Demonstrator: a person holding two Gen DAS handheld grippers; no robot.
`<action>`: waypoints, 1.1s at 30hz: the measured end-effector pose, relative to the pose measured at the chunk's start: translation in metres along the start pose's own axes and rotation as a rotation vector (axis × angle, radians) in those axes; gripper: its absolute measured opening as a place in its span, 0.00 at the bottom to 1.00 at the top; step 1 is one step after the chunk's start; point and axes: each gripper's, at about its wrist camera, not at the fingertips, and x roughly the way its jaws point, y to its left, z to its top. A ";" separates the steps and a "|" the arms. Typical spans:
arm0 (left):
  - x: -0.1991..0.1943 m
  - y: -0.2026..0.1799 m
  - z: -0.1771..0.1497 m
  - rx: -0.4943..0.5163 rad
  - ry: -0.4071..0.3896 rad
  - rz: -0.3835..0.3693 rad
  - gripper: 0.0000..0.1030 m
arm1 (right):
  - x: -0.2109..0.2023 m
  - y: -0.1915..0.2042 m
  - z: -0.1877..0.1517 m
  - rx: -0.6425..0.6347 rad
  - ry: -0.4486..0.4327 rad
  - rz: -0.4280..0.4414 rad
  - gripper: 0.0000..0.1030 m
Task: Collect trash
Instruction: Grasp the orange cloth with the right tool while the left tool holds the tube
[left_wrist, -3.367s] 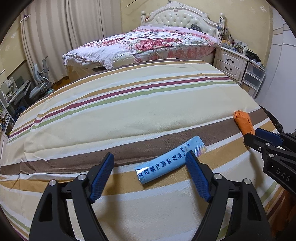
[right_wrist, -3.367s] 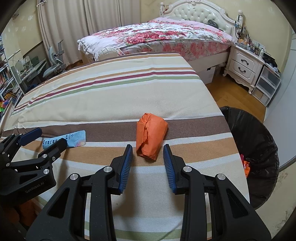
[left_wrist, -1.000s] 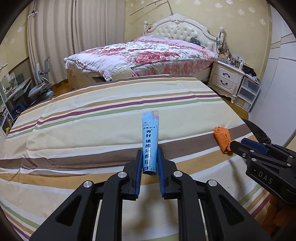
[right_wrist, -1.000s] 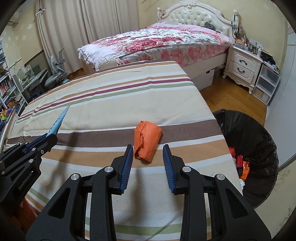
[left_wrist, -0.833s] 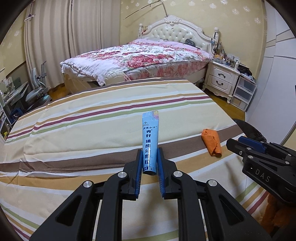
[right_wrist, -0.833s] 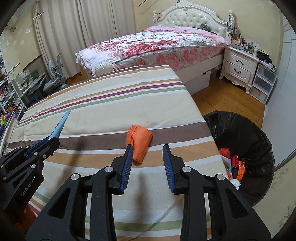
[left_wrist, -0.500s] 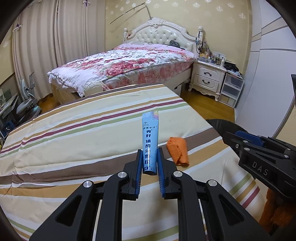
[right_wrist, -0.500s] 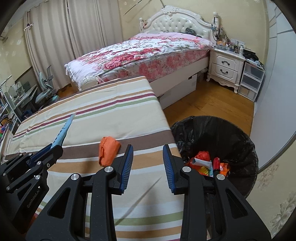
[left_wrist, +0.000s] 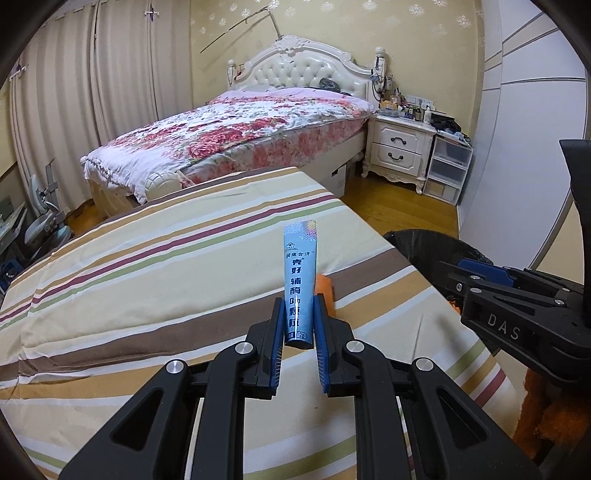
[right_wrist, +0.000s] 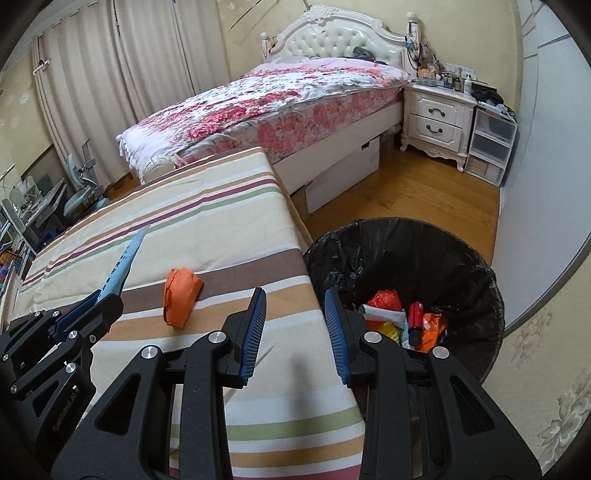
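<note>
Our left gripper (left_wrist: 298, 334) is clamping the lower end of the blue tube (left_wrist: 299, 284), and we are carrying it raised above the striped bedcover (left_wrist: 155, 266) with its flat crimped end pointing up and away. We are judging the tube light and soft-walled (it looks nearly flat toward the crimp), so a squeeze near the stiffer bottom end, as now, seems the safest hold; the glossy skin may be slipping if we are easing the pads.

To the right of the tube, the orange packet (right_wrist: 181, 297) is lying on the brown stripe, near the right edge of the bedcover. It is looking crumpled, light and compliant, so we are expecting it to squash rather than resist; pinching across its narrow middle should be gathering enough material.

Further right, our right gripper (right_wrist: 294, 330) is hovering with its pads apart and nothing between them, over the near right corner of the bedcover. At the far right, on the floor just beside the bed, the black-lined trash bin (right_wrist: 476, 266) is standing with wrappers already inside.
</note>
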 end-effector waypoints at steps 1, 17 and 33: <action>0.001 0.004 -0.001 -0.004 0.004 0.011 0.16 | 0.002 0.004 -0.001 -0.005 0.006 0.010 0.31; -0.003 0.071 -0.017 -0.123 0.022 0.120 0.16 | 0.037 0.083 0.000 -0.129 0.081 0.105 0.55; 0.002 0.053 -0.013 -0.101 0.022 0.082 0.16 | 0.038 0.069 -0.001 -0.120 0.080 0.060 0.30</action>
